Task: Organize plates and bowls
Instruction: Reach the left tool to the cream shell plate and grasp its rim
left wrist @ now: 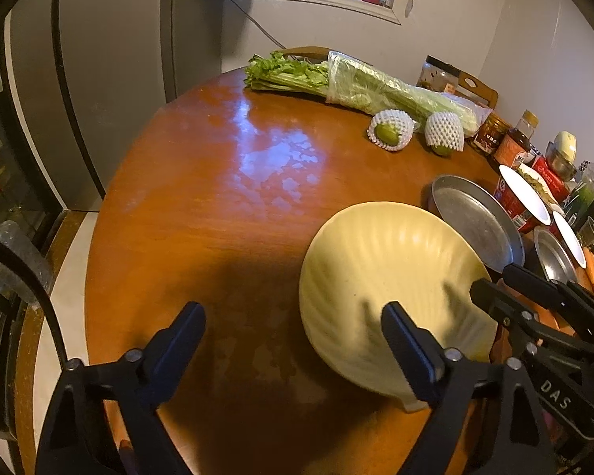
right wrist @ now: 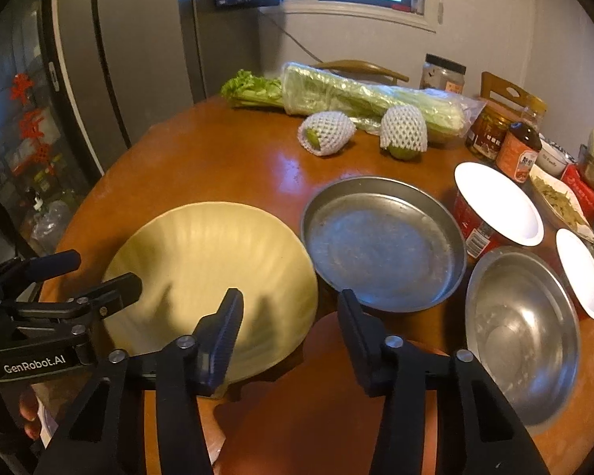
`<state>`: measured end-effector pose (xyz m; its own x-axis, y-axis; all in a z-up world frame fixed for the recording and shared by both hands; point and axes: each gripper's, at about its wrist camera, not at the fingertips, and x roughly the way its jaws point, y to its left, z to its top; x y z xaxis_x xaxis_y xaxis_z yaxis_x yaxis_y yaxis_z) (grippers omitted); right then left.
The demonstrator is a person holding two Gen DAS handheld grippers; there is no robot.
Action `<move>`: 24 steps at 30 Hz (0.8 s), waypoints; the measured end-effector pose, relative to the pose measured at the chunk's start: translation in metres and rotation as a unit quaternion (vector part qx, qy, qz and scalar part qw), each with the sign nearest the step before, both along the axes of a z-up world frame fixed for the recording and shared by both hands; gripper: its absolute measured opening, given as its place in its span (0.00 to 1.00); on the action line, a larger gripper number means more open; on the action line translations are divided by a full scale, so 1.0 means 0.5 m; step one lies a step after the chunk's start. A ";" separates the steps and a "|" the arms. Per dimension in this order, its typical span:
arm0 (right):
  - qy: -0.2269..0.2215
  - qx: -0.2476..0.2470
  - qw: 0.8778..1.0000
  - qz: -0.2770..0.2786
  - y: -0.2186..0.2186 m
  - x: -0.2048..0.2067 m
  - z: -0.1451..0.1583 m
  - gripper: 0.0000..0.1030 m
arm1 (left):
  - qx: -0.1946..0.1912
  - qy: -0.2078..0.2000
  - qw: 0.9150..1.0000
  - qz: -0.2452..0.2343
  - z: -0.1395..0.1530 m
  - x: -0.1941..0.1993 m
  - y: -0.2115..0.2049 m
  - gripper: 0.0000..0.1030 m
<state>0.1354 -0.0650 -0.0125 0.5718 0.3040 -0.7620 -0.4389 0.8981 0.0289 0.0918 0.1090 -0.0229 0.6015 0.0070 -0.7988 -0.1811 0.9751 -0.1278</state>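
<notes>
Both grippers sit low over the near table edge, angled down at the cream bowl point(right wrist: 214, 277). Left gripper point(left wrist: 293, 340) is released, jaws wide: one finger hangs over bare table point(left wrist: 202, 198), the other over the bowl's near rim, nothing pinched. Right gripper point(right wrist: 289, 324) has jaws partly closed, but the frames don't show the pads pressing anything; its left finger overlaps the bowl's near-right rim, the other is over wood, so I read it as released, not grasping. Looks like a two-sided approach: one tool per side of a wide bowl, likely because the rim is too broad and shallow for a single pinch. My guess is the right is lining up on the rim first. The bowl itself is pale yellow-cream, ribbed like a shell, matte and empty, and it looks tilted up on a small foot, with its far edge close beside the flat steel pan point(right wrist: 384, 245); whether they touch I can't tell. To the right of the pan: a deeper steel bowl point(right wrist: 522, 332), then two white bowls point(right wrist: 499, 202) near jars and packets at the table edge. Dishes are spread out, not stacked, so organizing is early in my view. Celery point(right wrist: 360, 95) and two netted fruits point(right wrist: 326, 132) lie at the far side, well clear. Rim grip on glazed ceramic could slip.
</notes>
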 end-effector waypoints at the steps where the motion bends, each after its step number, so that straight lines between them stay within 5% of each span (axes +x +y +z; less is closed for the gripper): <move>1: 0.000 -0.002 1.000 -0.002 -0.001 0.006 -0.004 0.46 | 0.000 0.000 1.000 0.001 -0.001 0.002 0.002 0.83; 11: 0.010 -0.017 1.000 0.009 0.009 0.033 -0.012 0.36 | -0.011 0.010 1.000 -0.006 -0.017 0.022 -0.008 0.63; 18: 0.017 -0.018 0.999 0.030 0.033 0.034 -0.016 0.30 | -0.028 0.009 0.999 -0.013 -0.018 0.031 -0.006 0.41; 24: 0.020 -0.007 0.999 0.042 0.051 0.027 -0.017 0.29 | -0.033 0.008 0.999 -0.001 -0.018 0.035 0.024 0.33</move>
